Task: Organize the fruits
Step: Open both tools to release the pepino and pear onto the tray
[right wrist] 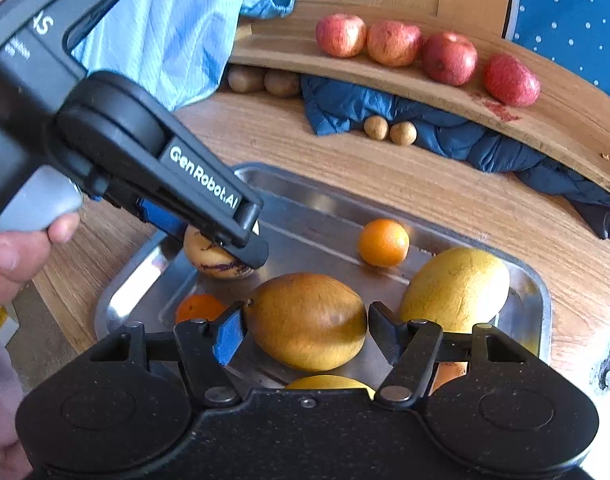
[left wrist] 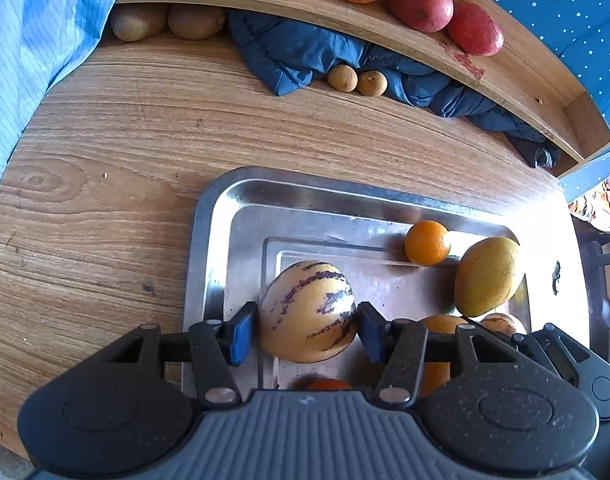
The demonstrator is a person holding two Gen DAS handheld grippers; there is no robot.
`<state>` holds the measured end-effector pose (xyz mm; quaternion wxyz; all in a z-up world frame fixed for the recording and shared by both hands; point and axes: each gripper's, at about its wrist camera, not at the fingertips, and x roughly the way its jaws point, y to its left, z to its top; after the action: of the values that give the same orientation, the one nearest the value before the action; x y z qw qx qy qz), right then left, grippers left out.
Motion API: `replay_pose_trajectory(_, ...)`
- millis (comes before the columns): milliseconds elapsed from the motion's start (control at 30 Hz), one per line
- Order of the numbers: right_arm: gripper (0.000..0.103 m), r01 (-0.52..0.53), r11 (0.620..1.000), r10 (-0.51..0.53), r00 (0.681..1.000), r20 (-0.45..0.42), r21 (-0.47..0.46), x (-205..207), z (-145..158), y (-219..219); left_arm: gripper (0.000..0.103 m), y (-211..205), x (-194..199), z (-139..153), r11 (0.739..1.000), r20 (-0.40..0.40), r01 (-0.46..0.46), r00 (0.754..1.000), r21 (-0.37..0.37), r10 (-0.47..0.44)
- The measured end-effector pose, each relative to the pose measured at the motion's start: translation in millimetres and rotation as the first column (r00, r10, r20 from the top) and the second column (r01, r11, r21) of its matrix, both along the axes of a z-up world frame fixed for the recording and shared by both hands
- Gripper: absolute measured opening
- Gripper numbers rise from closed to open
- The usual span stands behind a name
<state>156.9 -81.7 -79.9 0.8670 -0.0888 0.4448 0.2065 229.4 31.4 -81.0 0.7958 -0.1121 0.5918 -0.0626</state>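
Left gripper (left wrist: 308, 326) clamps the purple-streaked pepino melon (left wrist: 307, 311), blue pads touching both its sides, at the steel tray's (left wrist: 209, 240) left edge. Right gripper (right wrist: 306, 326) brackets a brown-yellow mango (right wrist: 305, 321); left pad touches, right finger just beside, so grip uncertain. Small orange (right wrist: 383, 242) near the tray's far edge. Four red apples (right wrist: 449, 58) line the wooden shelf (right wrist: 565, 128) beyond.

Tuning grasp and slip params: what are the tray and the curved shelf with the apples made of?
Shiny rectangular metal tray: likely stainless steel, polished; it mirrors the fruit and glares. Curved light-brown wooden shelf: wood, maybe bamboo, matte, with visible grain and a layered edge.
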Motion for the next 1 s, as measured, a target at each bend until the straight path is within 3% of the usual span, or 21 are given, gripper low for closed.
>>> replay_pose_trajectory(133,0.070,-0.004,1.000,0.004,1.000,0.016,-0.003,-5.7,3.1,2.1,0.058,1.6,-1.6,2.9,1.000,0.005,0.006,1.000,0.012,-0.006)
replay_pose_trajectory(300,0.078,0.008,1.000,-0.008,0.998,0.059,0.001,-19.9,12.5,1.2,0.060,6.8,-6.1,7.6,1.000,0.012,-0.003,1.000,0.011,0.002)
replay_pose_trajectory(667,0.100,0.079,0.997,-0.081,0.989,0.128,0.016,-63.9,34.2,-6.0,0.097,19.1,-29.3,31.3,0.999,0.059,0.043,0.997,-0.027,-0.042)
replay_pose_trajectory(1000,0.102,0.208,0.978,-0.209,0.971,0.116,0.016,-99.2,46.2,-25.2,0.102,37.2,-74.7,44.5,0.993,0.136,0.103,0.985,0.056,-0.110)
